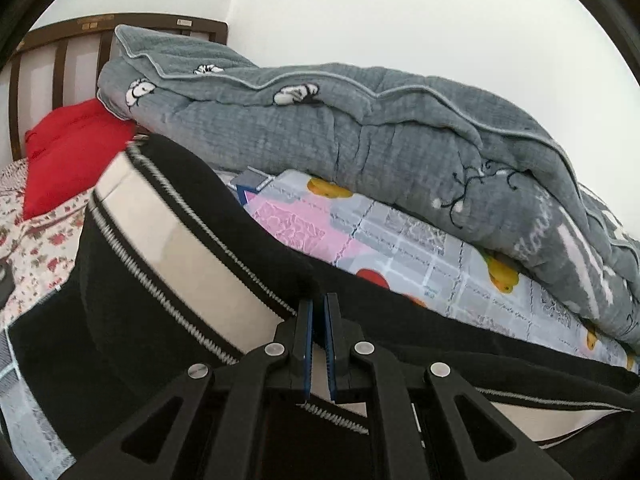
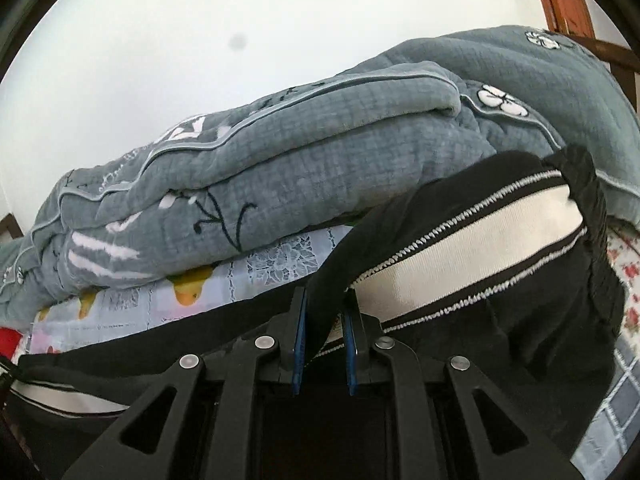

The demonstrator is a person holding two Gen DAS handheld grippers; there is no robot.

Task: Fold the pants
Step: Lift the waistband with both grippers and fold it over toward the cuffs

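The black pants (image 1: 224, 216) have a wide cream side stripe edged in white zigzag stitching. In the left wrist view they bulge up over the bed, and my left gripper (image 1: 319, 304) is shut on a fold of their black cloth. In the right wrist view the same pants (image 2: 500, 308) rise to the right with the stripe running up. My right gripper (image 2: 325, 304) is shut on a thick fold of the pants, jaws slightly apart around it. The cloth is lifted off the bed between both grippers.
A folded grey quilt (image 1: 360, 128) lies just behind the pants on a patchwork sheet (image 1: 384, 240); it also shows in the right wrist view (image 2: 320, 152). A red pillow (image 1: 68, 156) and a dark wooden headboard (image 1: 60, 56) are at the left. A white wall is behind.
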